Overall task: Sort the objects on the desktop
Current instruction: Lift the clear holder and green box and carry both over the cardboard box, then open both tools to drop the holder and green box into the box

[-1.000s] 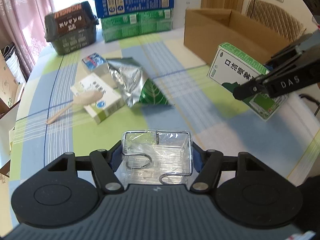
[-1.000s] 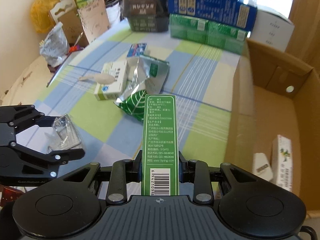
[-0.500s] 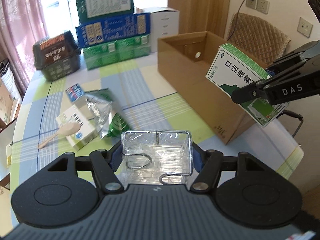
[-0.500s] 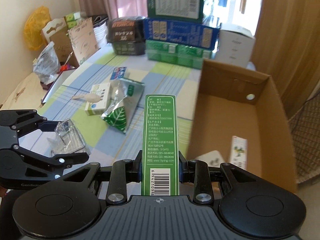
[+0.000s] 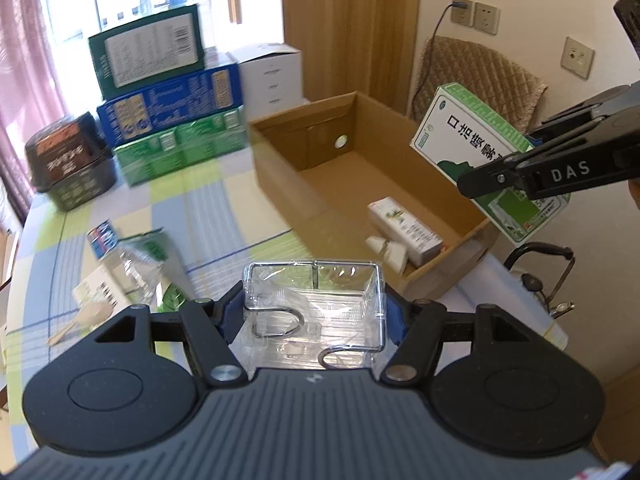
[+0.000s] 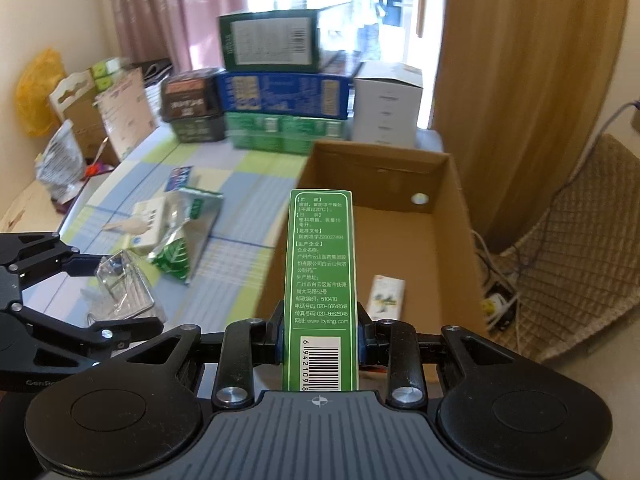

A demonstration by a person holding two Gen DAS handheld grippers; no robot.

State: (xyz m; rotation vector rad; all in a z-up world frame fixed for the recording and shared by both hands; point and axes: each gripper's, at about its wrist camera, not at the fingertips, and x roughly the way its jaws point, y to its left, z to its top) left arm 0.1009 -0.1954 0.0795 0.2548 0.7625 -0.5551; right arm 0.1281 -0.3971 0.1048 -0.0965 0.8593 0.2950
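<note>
green box (image 6: 320, 264), barcode 6942109, byshg.com

Setting: a room in a home. Desk (image 5: 224, 216) carries a blue, green and white checked cloth; pink curtains (image 6: 168, 12) and a bright window lie at the far side, a wooden door (image 5: 352, 28) to the right. Wall sockets (image 5: 476, 16), a quilted chair back (image 5: 480, 76) and stacked retail cartons (image 6: 276, 92) at the far end.
</note>
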